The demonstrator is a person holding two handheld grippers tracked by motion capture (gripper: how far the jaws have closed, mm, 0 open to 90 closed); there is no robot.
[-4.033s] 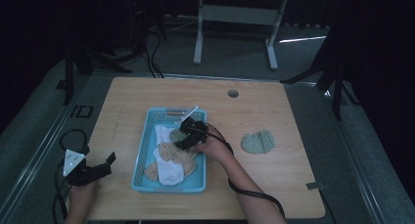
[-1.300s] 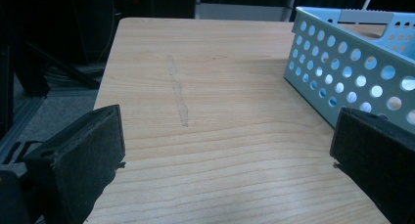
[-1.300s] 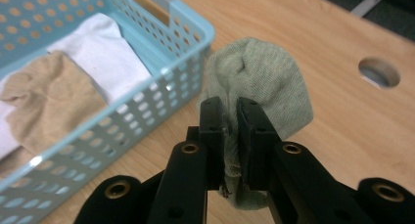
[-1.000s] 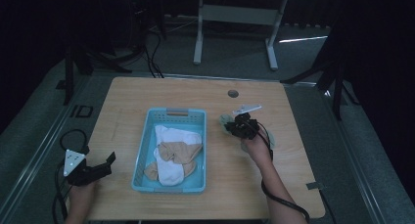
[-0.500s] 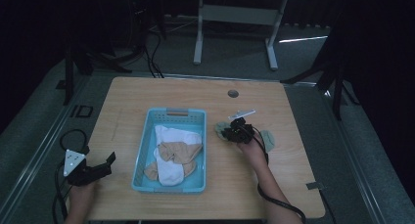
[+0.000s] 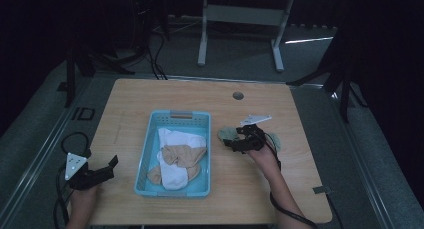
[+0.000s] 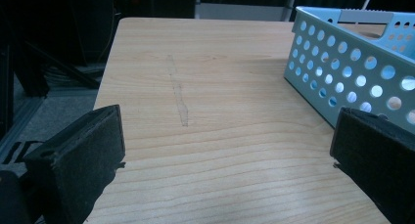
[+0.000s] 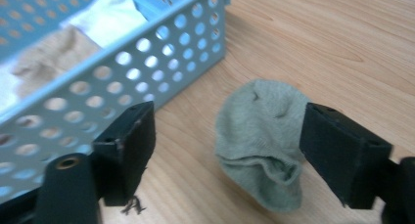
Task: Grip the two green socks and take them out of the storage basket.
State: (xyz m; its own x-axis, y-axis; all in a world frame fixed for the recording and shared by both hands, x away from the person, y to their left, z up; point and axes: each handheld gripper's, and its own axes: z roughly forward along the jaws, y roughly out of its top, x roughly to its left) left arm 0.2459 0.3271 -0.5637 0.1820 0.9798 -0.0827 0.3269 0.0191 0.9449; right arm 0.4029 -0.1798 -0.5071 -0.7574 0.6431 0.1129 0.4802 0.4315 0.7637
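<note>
- Dark room surrounds a pale wood-grain surface [image 6: 150, 96]; grey floor and metal stand legs lie beyond its far edge.
- Green sock [image 8: 262, 136] lies flat on the surface just beside the blue basket [image 6: 202, 139], on its right in the high view, apart from the basket wall.
- Sock is soft knit fabric, crumpled into a rounded lump; in the right gripper view its long axis runs from upper middle down toward lower right, with a folded lip at the lower end.
- Right gripper [image 8: 227, 153] hovers over the sock, jaws just opened and spread wide, black pads clear of the fabric on both sides.
- Left gripper [image 7: 227, 150] rests at the near left corner, jaws spread, nothing between them.
- Basket is rigid plastic with round perforations; it holds white socks [image 6: 175, 139] and tan socks [image 6: 182, 154] in a heap.
</note>
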